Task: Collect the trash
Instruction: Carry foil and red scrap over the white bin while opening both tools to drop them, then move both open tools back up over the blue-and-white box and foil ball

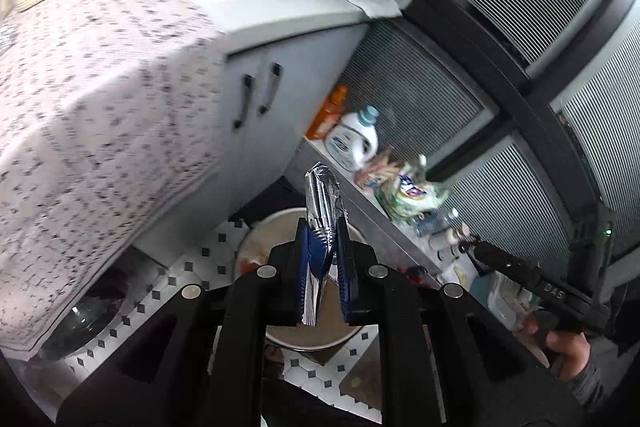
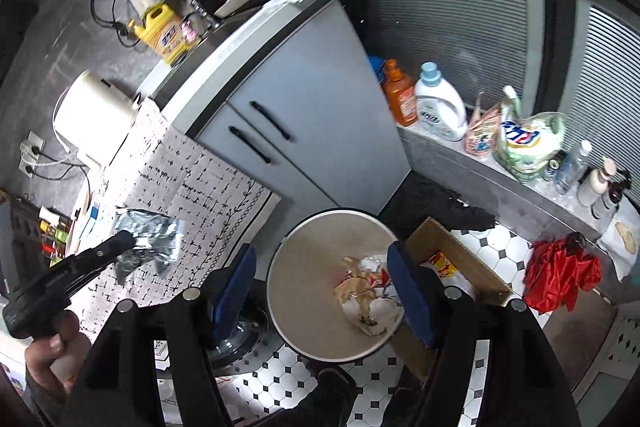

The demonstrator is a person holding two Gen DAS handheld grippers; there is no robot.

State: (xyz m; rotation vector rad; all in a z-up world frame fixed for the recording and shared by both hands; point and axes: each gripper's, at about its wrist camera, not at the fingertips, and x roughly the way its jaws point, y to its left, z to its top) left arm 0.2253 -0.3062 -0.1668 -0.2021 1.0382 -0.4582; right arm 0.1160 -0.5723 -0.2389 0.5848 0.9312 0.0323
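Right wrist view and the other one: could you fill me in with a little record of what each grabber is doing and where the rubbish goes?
left gripper: shut on a silver foil wrapper
right gripper: open, nothing between its fingers
bin: round, on the tiled floor, directly below the right gripper
bin contents: crumpled paper and wrappers
beside bin: cardboard box, red cloth
foil wrapper status: not yet in the bin

The left gripper [image 1: 322, 227] points steeply downward, its blue pads [image 1: 310, 259] pinched close together on something thin. The right gripper [image 2: 320, 283] tilts down likewise, jaws spread wide with nothing between them. A hand [image 2: 52, 351] grips the left tool's handle.
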